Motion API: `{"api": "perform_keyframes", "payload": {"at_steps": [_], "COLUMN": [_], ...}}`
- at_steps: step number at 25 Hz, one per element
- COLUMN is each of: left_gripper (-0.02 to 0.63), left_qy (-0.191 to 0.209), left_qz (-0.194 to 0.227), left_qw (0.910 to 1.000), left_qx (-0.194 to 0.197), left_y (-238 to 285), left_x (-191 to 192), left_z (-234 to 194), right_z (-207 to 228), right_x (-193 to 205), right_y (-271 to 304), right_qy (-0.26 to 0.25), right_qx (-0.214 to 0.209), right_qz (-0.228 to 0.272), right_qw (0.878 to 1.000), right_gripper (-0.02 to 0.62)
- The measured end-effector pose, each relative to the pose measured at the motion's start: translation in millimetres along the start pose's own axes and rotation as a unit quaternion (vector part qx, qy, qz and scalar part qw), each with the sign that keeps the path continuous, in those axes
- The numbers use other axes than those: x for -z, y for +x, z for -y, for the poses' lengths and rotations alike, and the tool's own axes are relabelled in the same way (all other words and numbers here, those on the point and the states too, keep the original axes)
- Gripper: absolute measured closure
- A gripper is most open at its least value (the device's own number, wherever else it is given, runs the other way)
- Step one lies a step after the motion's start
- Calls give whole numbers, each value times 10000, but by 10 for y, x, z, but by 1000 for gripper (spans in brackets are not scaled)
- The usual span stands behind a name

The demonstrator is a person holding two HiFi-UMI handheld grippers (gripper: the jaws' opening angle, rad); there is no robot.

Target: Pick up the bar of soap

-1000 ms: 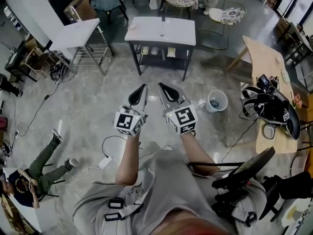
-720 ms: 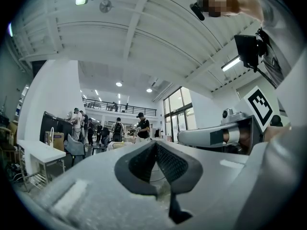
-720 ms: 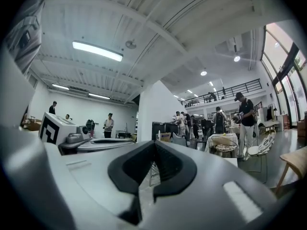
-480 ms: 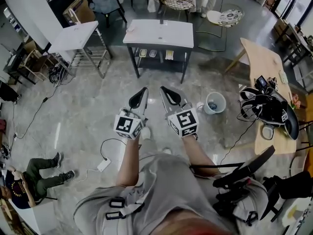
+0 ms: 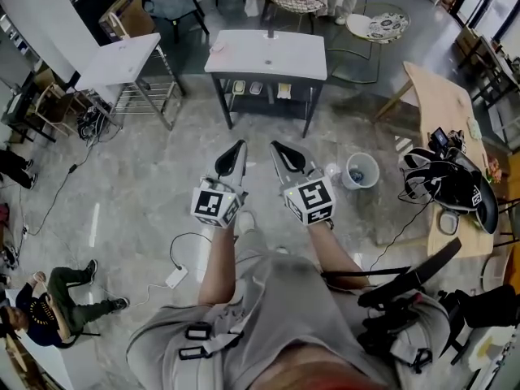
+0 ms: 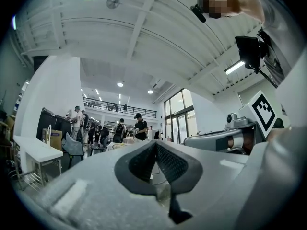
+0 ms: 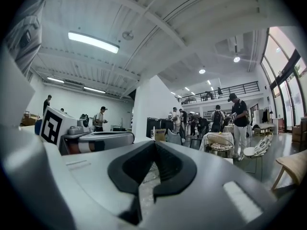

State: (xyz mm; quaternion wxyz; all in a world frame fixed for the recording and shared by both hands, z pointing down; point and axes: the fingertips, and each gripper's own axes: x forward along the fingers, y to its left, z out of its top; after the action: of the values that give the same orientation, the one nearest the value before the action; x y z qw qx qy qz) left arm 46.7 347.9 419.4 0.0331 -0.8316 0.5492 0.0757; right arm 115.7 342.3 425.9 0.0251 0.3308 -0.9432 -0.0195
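While the person stands on the grey marble floor (image 5: 146,185), both arms reach forward and hold the two tools side by side, near each other but not touching. The left gripper (image 5: 236,149) has its two dark jaws pressed together, and nothing is between them; the left gripper view shows the same, with the pads of the left gripper (image 6: 156,150) meeting in one line. The right gripper (image 5: 279,148) is closed and empty as well, and in the right gripper view its jaws (image 7: 154,147) also meet with no thing between them. Ahead of both tools, well apart from them, stands a washstand (image 5: 305,55) with a white top and a dark frame. A small pale object (image 5: 218,45) lies on the back left corner of this top; it may be the bar of soap, but it is too small to tell. Three small items (image 5: 257,88) lie in a row on the lower shelf of the washstand. A white folding table (image 5: 122,59) stands to the left of it, and a pale bucket (image 5: 360,169) stands on the floor to the right of the right gripper
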Motion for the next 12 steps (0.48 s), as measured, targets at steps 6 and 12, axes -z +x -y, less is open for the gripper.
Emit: {"api": "perform_keyframes", "payload": {"at_steps": [6, 12], "left_gripper": [612, 612], "left_qy": [-94, -233], "left_qz": [-28, -49], "left_qw": [9999, 9994], "left_qx": [76, 263], "left_y": [305, 618], "left_x": [123, 204], "left_z": [-300, -601], "right_z": [237, 423], "right_x": [67, 73], "right_y": [343, 716], "right_qy": [9, 3], "right_qx": [112, 250], "right_qz": [-120, -191], "right_qw": [9999, 9995], "right_gripper": [594, 594]}}
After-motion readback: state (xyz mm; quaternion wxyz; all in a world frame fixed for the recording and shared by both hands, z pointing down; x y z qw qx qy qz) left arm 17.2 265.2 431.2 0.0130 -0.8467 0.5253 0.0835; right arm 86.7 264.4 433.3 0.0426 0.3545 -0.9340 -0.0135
